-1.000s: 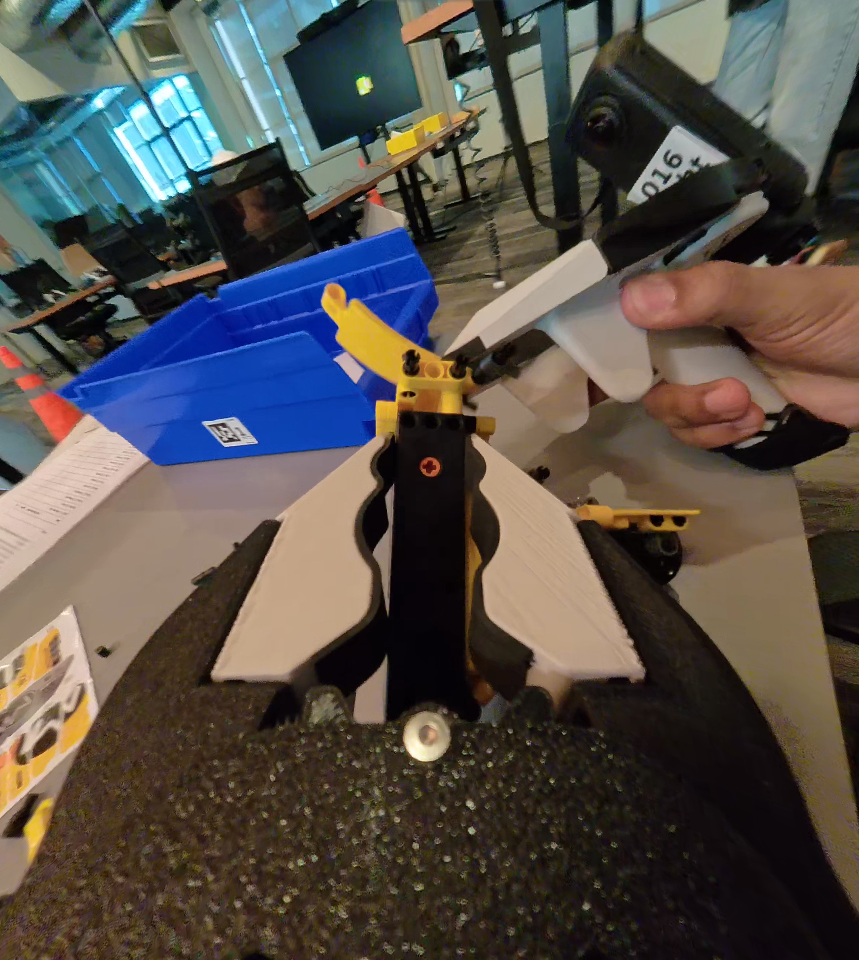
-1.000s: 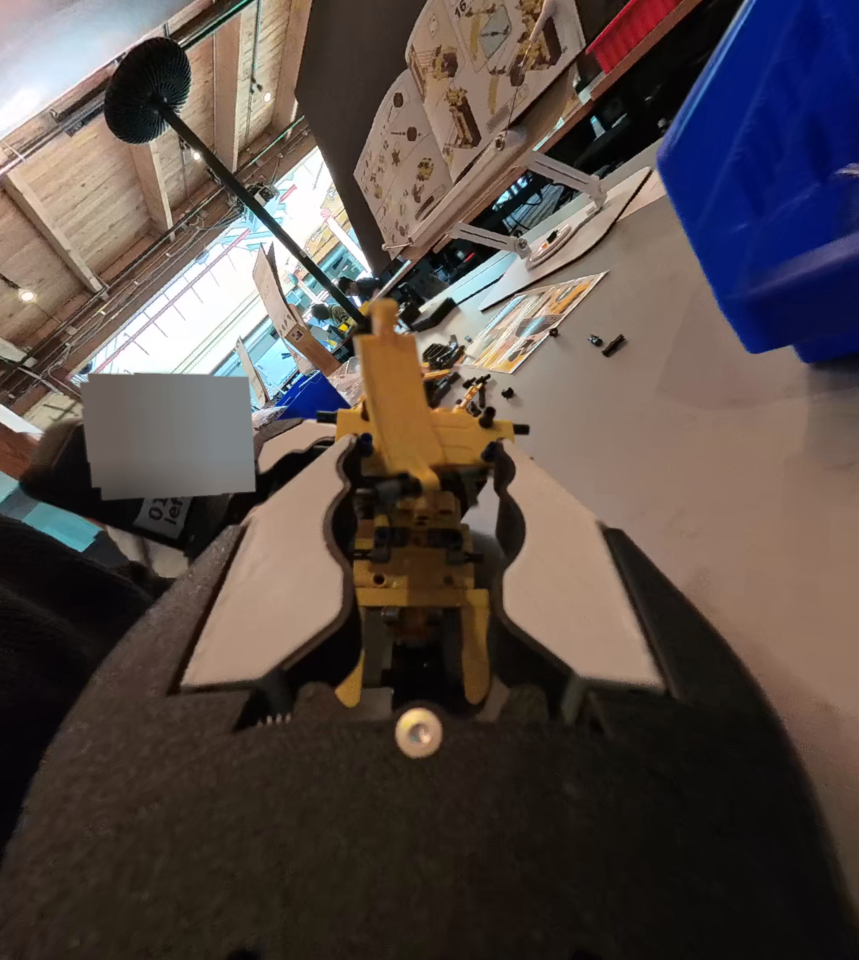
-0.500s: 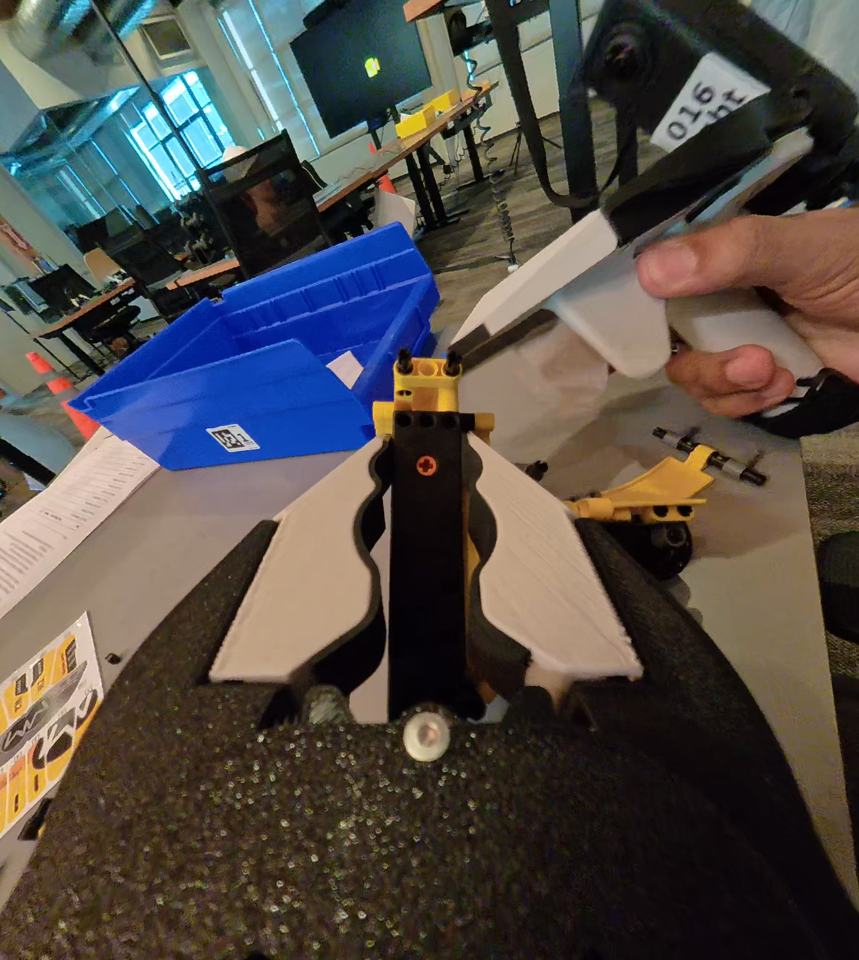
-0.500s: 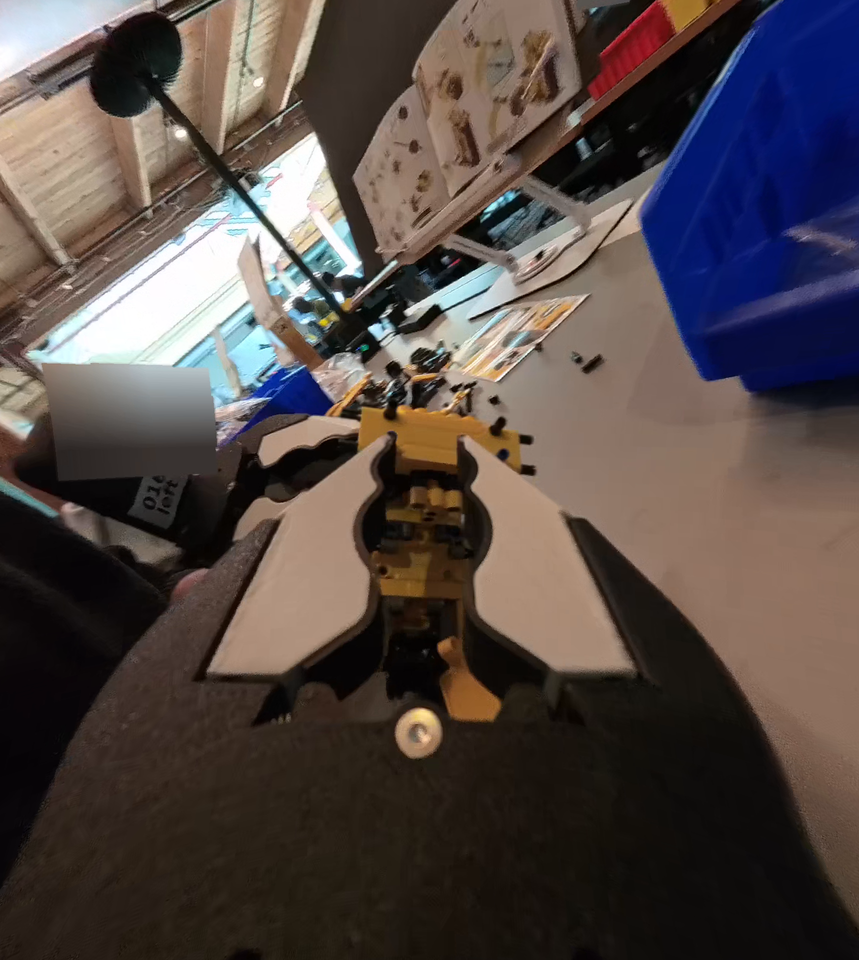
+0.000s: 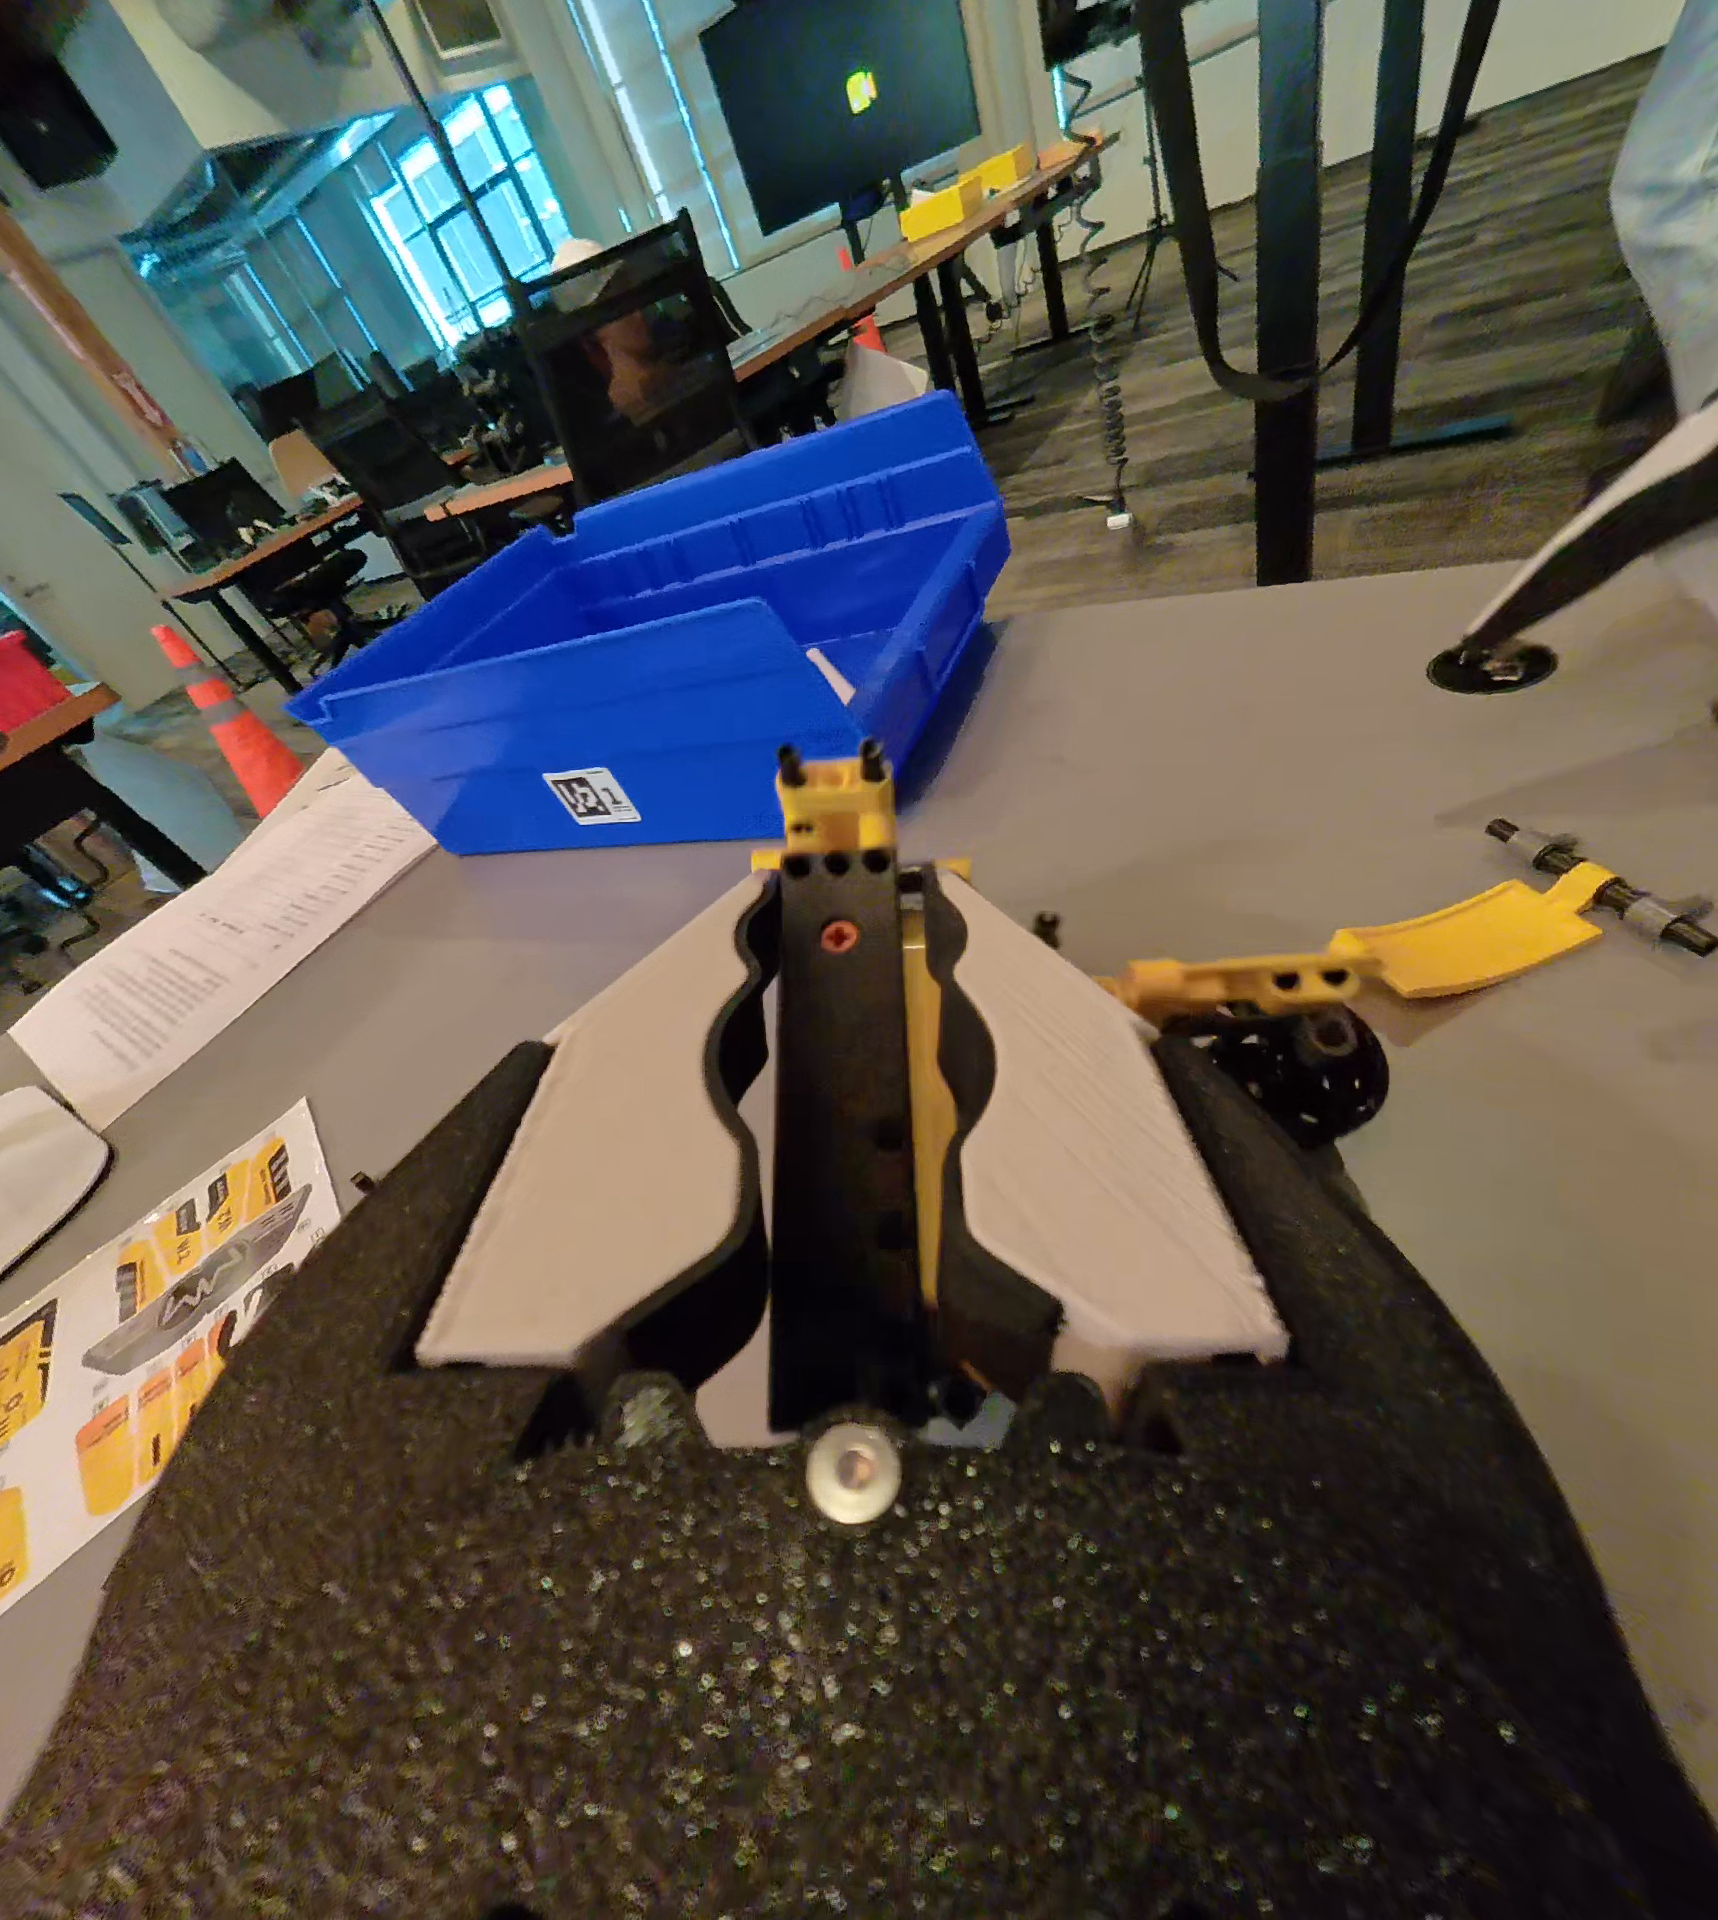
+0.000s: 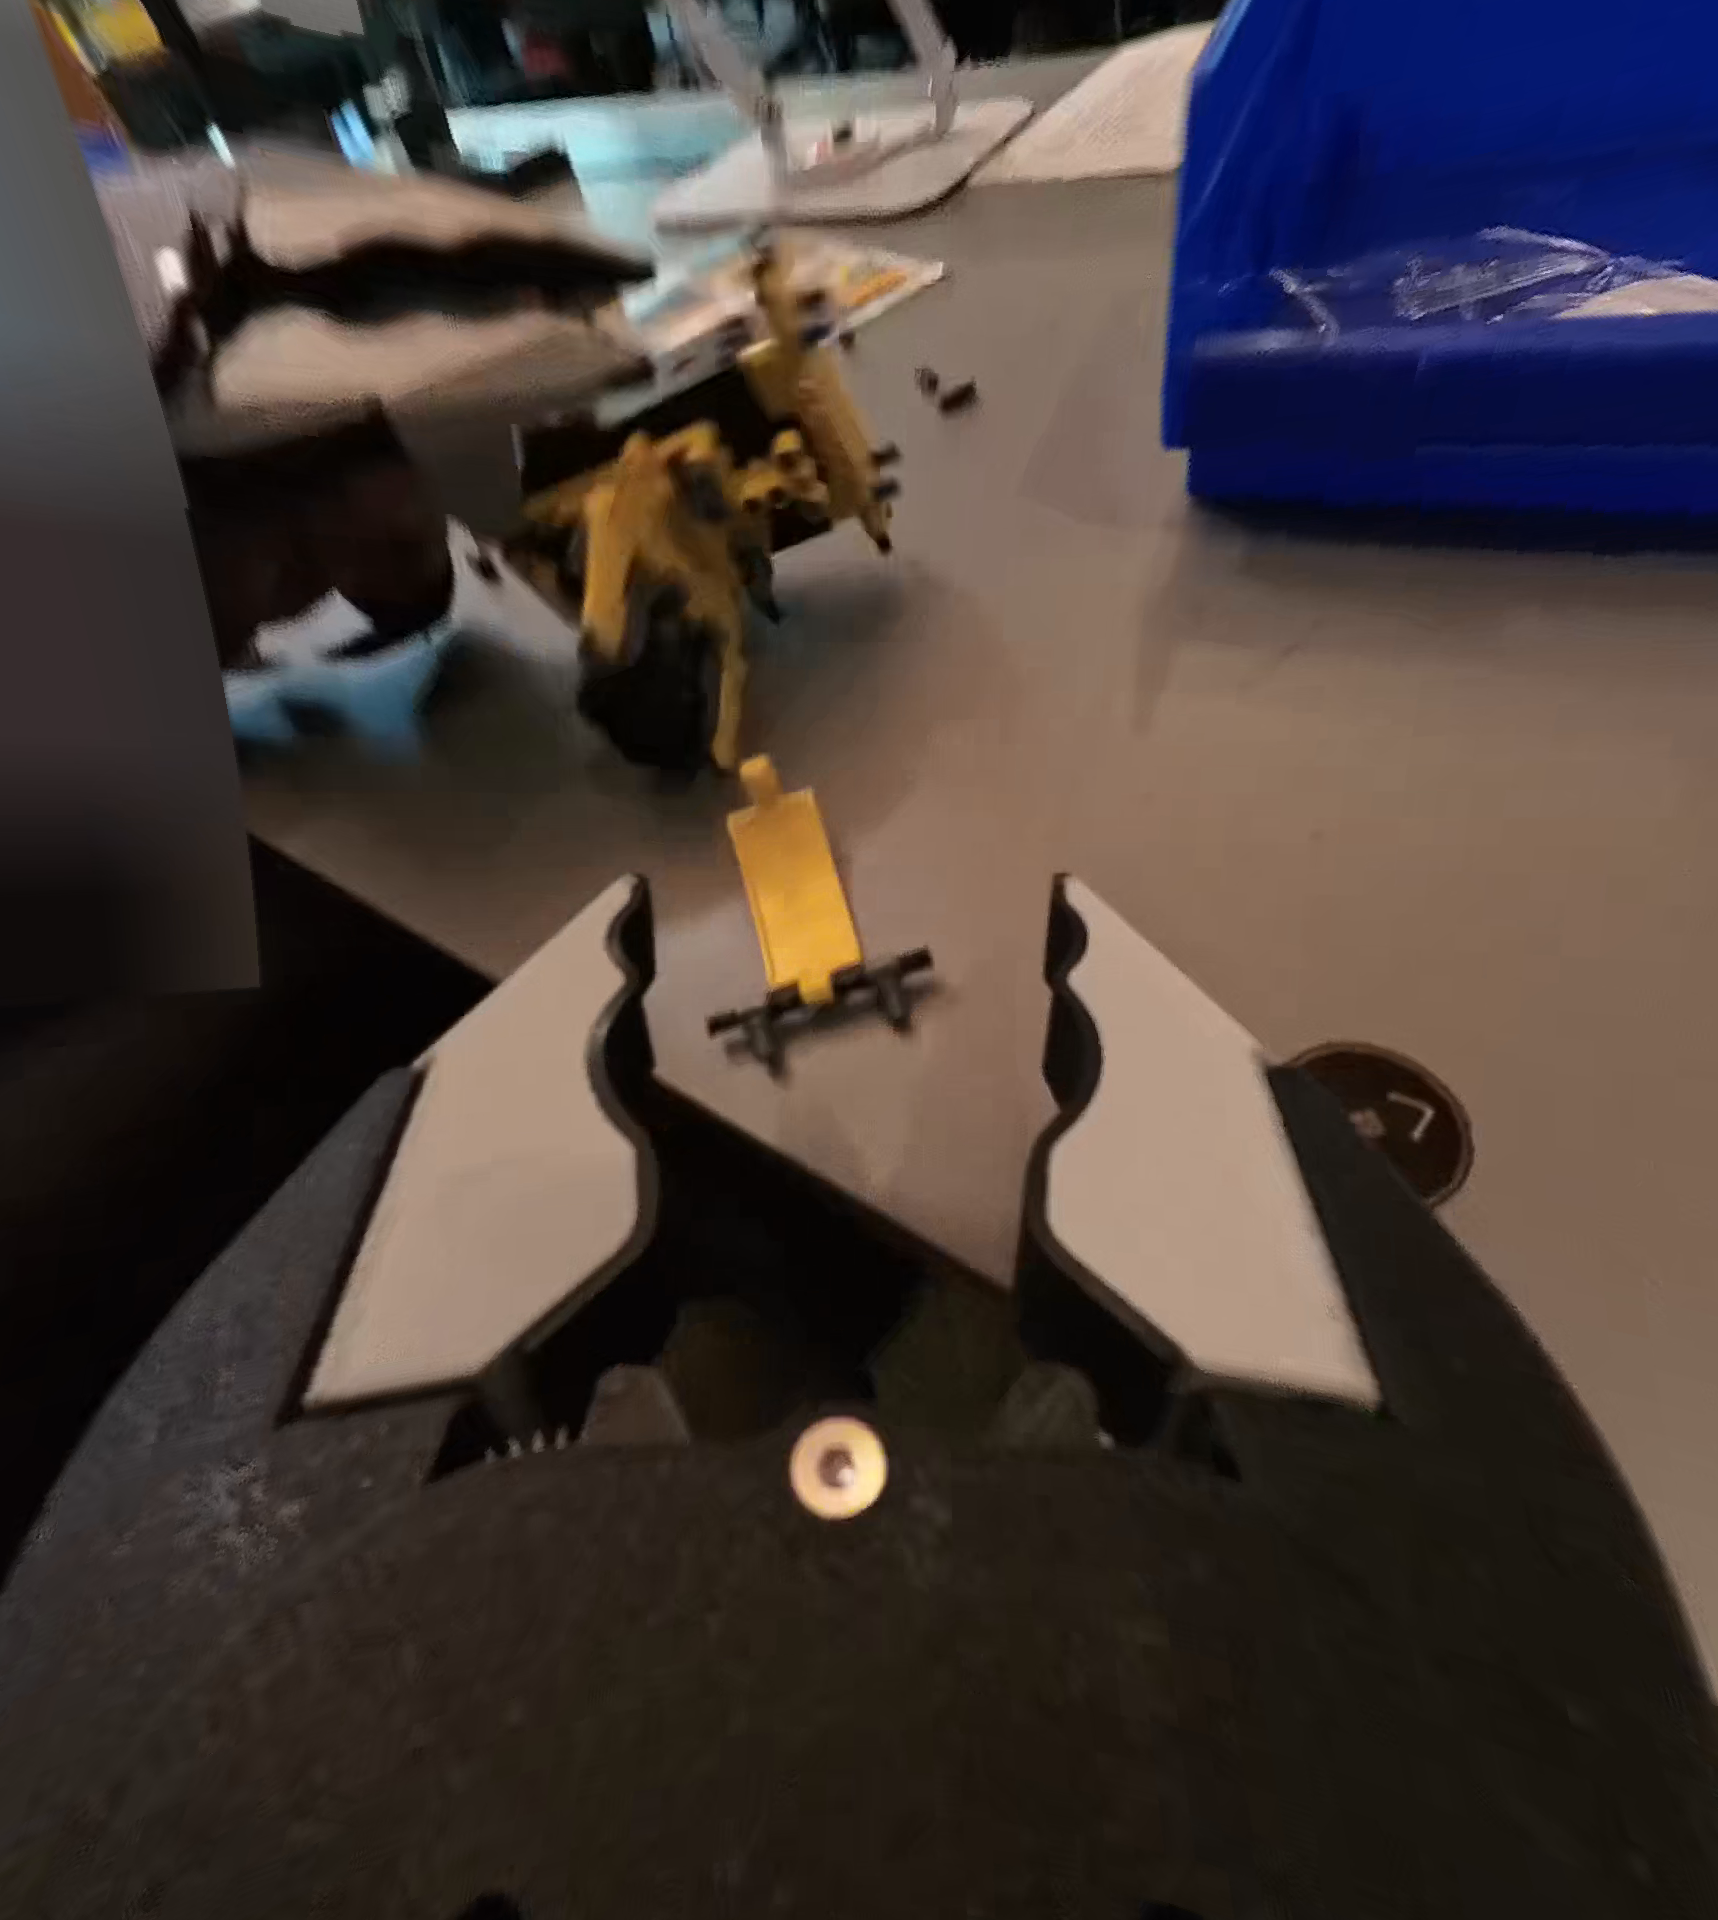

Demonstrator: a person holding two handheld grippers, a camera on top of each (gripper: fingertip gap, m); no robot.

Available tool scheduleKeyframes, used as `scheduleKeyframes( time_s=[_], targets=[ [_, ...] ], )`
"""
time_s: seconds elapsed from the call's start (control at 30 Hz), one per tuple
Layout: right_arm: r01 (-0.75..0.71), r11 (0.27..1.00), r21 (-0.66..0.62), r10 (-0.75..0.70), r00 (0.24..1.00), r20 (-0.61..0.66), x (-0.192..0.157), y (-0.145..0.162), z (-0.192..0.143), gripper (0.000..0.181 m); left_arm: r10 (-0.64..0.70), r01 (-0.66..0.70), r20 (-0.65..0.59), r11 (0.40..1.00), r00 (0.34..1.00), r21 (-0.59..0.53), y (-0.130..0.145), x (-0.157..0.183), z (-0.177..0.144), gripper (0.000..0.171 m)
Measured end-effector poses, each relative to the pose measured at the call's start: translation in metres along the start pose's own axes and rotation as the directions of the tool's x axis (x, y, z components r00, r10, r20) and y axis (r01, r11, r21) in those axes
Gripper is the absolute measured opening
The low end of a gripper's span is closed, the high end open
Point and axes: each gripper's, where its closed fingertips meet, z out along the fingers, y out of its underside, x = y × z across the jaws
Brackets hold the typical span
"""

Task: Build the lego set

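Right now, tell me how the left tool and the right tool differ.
The left tool is shut on the black and yellow brick model; the right tool is open and holds nothing. The left tool's fingers press the model's sides; the right tool's fingers stand wide apart, short of the loose yellow panel piece that lies on the grey table. Both have pale grey fingers with wavy black inner edges.

I'm seeing glossy plastic on the bin [image 5: 626, 717], a matt smooth table [image 5: 1457, 1195], paper sheets [image 5: 242, 914] lying flat.

One blue bin [image 5: 689, 665], two paper sheets [image 5: 211, 935].
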Motion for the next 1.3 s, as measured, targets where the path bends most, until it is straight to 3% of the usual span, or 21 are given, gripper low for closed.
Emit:
scheduleKeyframes(
  time_s=[0.1,0.17,0.37,0.6,0.67,0.7,0.9,1.0,1.1,1.2,1.3],
  targets=[
    [0.108,0.990,-0.091,-0.115,0.991,-0.075,-0.005,0.022,0.003,0.078,-0.026,0.026,-0.003,1.000,1.000,0.018,-0.004,-0.001,-0.003,0.028],
    [0.105,0.986,-0.127,-0.118,0.988,-0.097,-0.003,0.034,0.010,0.077,-0.037,0.037,0.002,0.999,0.999,0.023,-0.005,-0.002,-0.006,0.029],
    [0.112,0.988,-0.108,-0.119,0.991,-0.056,-0.008,0.034,0.017,0.065,0.028,-0.030,0.029,0.998,0.999,0.047,-0.022,0.008,-0.021,0.031],
    [0.198,0.943,-0.266,-0.214,0.976,-0.035,-0.010,0.046,0.023,0.056,0.064,-0.055,-0.112,0.995,0.992,0.083,-0.040,0.066,-0.028,0.031],
    [0.200,0.941,-0.273,-0.216,0.976,-0.029,-0.009,0.046,0.022,0.044,0.083,-0.070,-0.167,0.994,0.983,0.084,-0.040,0.085,-0.028,0.031],
    [0.197,0.940,-0.278,-0.216,0.976,-0.038,-0.006,0.045,0.020,0.017,0.090,-0.075,-0.196,0.994,0.977,0.082,-0.040,0.094,-0.028,0.031],
    [0.173,0.965,-0.199,-0.181,0.983,-0.025,-0.009,0.034,0.018,0.016,0.049,-0.047,-0.299,0.999,0.953,0.013,-0.029,0.124,-0.021,0.031],
    [0.242,0.959,-0.146,-0.250,0.968,-0.038,-0.012,0.026,0.016,0.016,0.041,-0.050,-0.311,0.998,0.950,-0.023,-0.025,0.131,-0.013,0.032],
    [0.389,0.919,-0.056,-0.392,0.920,-0.034,-0.028,0.007,0.010,0.015,-0.019,0.009,-0.336,0.999,0.942,-0.031,-0.031,0.132,-0.008,0.033],
    [0.562,0.827,0.001,-0.561,0.826,-0.063,-0.042,-0.009,0.002,0.015,-0.161,0.147,-0.356,0.987,0.920,-0.066,-0.037,0.125,-0.003,0.033],
    [0.715,0.697,0.054,-0.712,0.699,-0.063,-0.063,-0.019,-0.005,0.016,-0.415,0.395,-0.467,0.907,0.781,-0.147,-0.046,0.122,-0.006,0.034]
  ],
)
